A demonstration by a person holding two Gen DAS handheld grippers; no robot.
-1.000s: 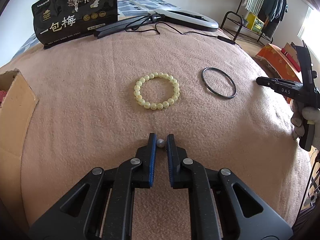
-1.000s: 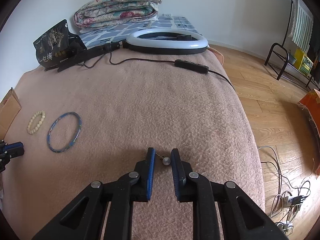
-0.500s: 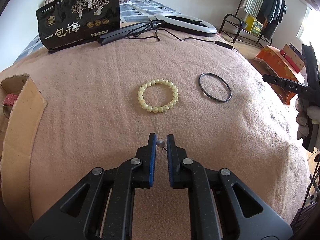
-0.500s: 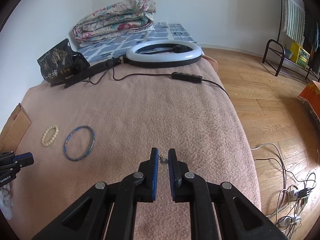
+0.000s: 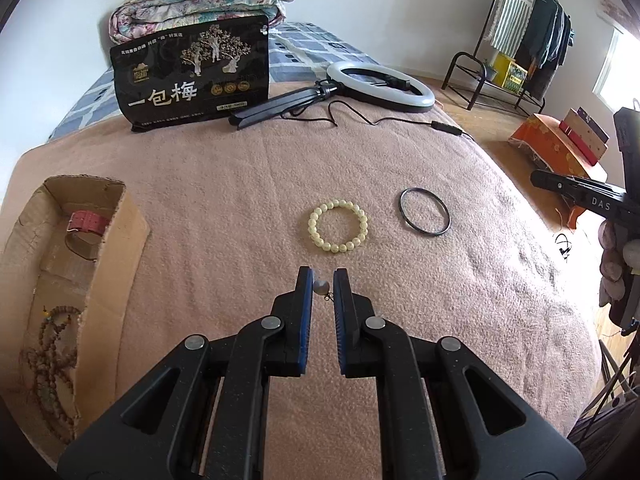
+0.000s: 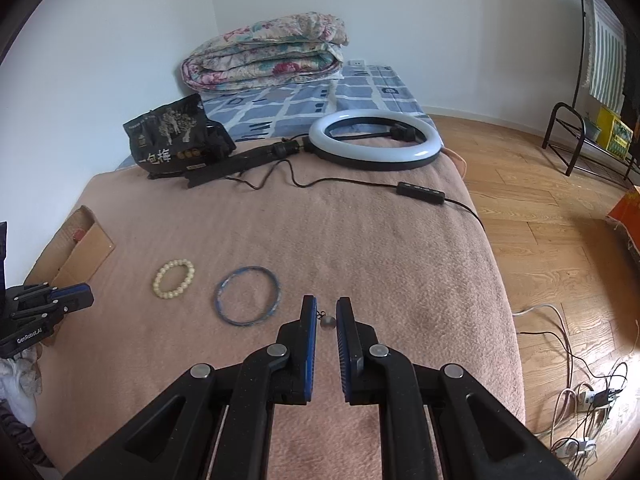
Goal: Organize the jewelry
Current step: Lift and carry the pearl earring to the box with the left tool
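Note:
My left gripper (image 5: 322, 280) is shut on a small grey pearl earring (image 5: 321, 288) and holds it above the pink blanket. My right gripper (image 6: 326, 312) is shut on a second pearl earring (image 6: 328, 322), also lifted. A cream bead bracelet (image 5: 338, 230) and a dark bangle (image 5: 425, 216) lie ahead of the left gripper. In the right wrist view the bead bracelet (image 6: 174, 279) and the blue bangle (image 6: 247, 295) lie to the left. A cardboard box (image 5: 120, 248) at the left holds a red watch (image 5: 89, 222) and a brown bead necklace (image 5: 52, 344).
A black snack bag (image 5: 192, 76), a ring light (image 5: 380, 86) with its tripod and cable, and a folded quilt (image 6: 264, 52) sit at the far end of the bed. The bed's right edge drops to a wooden floor (image 6: 560, 232) with cables.
Both grippers have risen with their earrings, so the bed looks farther away. The right gripper closed on its earring. The box interior has come into the left wrist view.

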